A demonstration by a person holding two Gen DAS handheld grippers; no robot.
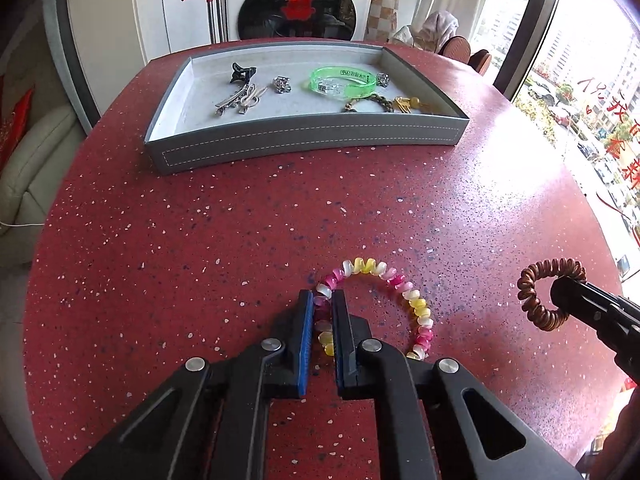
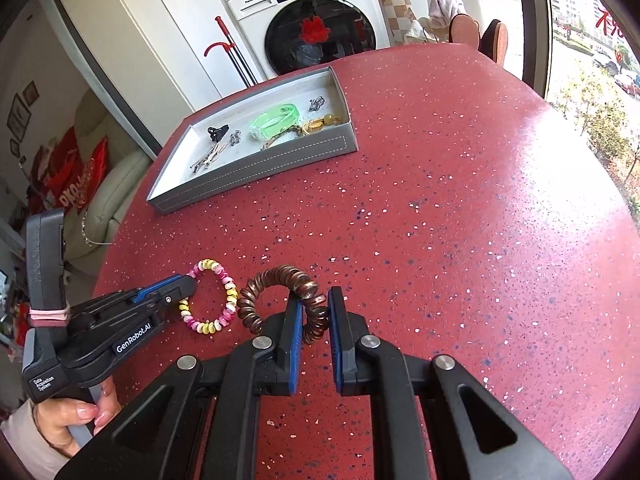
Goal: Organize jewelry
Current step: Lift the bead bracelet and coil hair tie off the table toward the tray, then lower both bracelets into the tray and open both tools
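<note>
A pink, yellow and white bead bracelet [image 1: 400,284] lies on the red speckled table [image 1: 200,220]. My left gripper [image 1: 323,294] is shut on the bracelet's left side, its pads pressing the beads. From the right wrist view the same bracelet [image 2: 224,300] shows with the left gripper [image 2: 188,286] clamped on its edge. A brown coiled hair tie [image 2: 276,280] is held in my right gripper [image 2: 314,302], which is shut on its right side. That hair tie [image 1: 528,292] appears at the right of the left wrist view. A grey tray [image 1: 304,136] stands at the far side.
The tray [image 2: 256,168] holds a green bangle [image 1: 344,82], a black claw clip [image 1: 240,72], metal hair clips [image 1: 240,100], a braided bracelet [image 1: 372,102] and gold pieces [image 1: 408,104]. A washing machine [image 2: 316,20] and chairs [image 2: 464,32] stand beyond the table. A hand [image 2: 76,416] grips the left gripper's handle.
</note>
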